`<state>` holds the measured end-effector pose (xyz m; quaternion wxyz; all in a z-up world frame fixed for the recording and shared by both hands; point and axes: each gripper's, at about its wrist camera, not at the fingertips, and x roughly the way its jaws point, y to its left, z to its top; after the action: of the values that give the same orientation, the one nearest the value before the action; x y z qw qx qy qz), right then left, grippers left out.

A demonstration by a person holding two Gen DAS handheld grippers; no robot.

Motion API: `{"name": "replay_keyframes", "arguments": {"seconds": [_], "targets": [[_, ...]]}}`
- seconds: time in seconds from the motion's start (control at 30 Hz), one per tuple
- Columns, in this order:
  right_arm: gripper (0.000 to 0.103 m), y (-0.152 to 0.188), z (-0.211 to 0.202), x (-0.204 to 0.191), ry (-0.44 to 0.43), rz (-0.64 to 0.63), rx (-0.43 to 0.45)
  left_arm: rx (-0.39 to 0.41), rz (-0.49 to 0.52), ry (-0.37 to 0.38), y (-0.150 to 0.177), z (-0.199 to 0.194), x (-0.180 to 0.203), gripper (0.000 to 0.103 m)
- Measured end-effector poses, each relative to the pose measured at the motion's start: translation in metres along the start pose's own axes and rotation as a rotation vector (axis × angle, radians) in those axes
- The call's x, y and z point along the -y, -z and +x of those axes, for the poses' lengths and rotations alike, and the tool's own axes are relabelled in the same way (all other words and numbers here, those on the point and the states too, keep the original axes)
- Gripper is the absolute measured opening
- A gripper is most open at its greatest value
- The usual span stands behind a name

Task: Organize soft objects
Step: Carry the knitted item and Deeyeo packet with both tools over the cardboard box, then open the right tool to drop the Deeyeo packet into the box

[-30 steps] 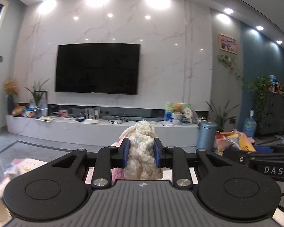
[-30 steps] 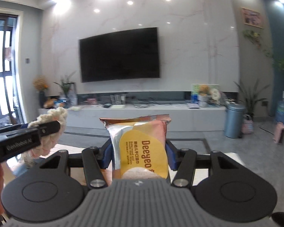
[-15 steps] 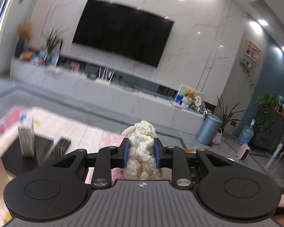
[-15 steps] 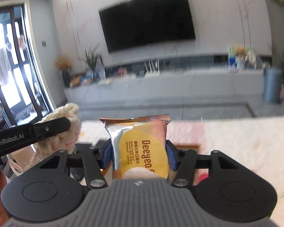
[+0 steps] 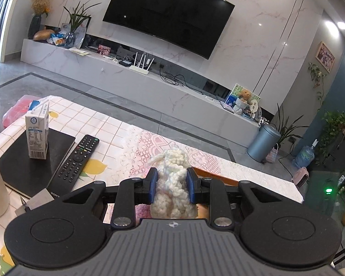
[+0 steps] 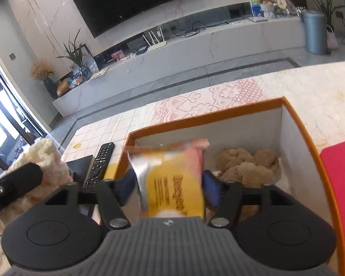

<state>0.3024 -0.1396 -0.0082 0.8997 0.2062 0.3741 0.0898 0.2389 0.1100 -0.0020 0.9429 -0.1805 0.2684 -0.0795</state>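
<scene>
Letting go right now: right gripper [image 6: 170, 184] jaws opening around the shiny orange and yellow snack packet [image 6: 172, 179], blurred, right above the orange-edged cardboard box with white inside walls [image 6: 285, 126]. Could tip out sideways and land on the near left rim instead of inside, being over that corner and not the middle. Could also catch on a blue pad and hang there, crinkly wrapper being slippery and light.

Squeezed tight on the cream chunky-knit yarn toy [image 5: 172, 184]: left gripper [image 5: 171, 185], blue pads pressing both sides. Hanging above the worktop [image 5: 103, 124] with the pink lace cloth, just left of the box. Could bump the other gripper if swung over too soon, both being close together. Soft yarn could snag on a pad when let go and drag back out.

Inside the box: brown fuzzy plush lump [image 6: 246, 165] lying at the far right part of the floor. Rest of the floor hidden behind the packet. Plenty of room looks left, so nothing squashed yet.

Beside the box, not for putting in: black remote control [image 5: 77, 158], small white milk carton [image 5: 38, 133] standing on a flat black pad [image 5: 30, 161].
</scene>
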Motion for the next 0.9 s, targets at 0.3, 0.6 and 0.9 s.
{"name": "replay_keyframes", "arguments": {"seconds": [0.3, 0.6, 0.9], "targets": [[0.095, -0.01, -0.05, 0.022, 0.047, -0.119, 0.024, -0.022, 0.037, 0.017, 0.009, -0.005, 0.022, 0.03], [0.097, -0.007, -0.091, 0.04, 0.179, -0.325, 0.019, -0.102, 0.072, 0.067, 0.024, 0.004, 0.049, 0.03], [0.097, 0.003, -0.109, 0.054, 0.178, -0.32, 0.036, -0.147, 0.097, 0.091, 0.039, 0.01, 0.067, 0.03]]}}
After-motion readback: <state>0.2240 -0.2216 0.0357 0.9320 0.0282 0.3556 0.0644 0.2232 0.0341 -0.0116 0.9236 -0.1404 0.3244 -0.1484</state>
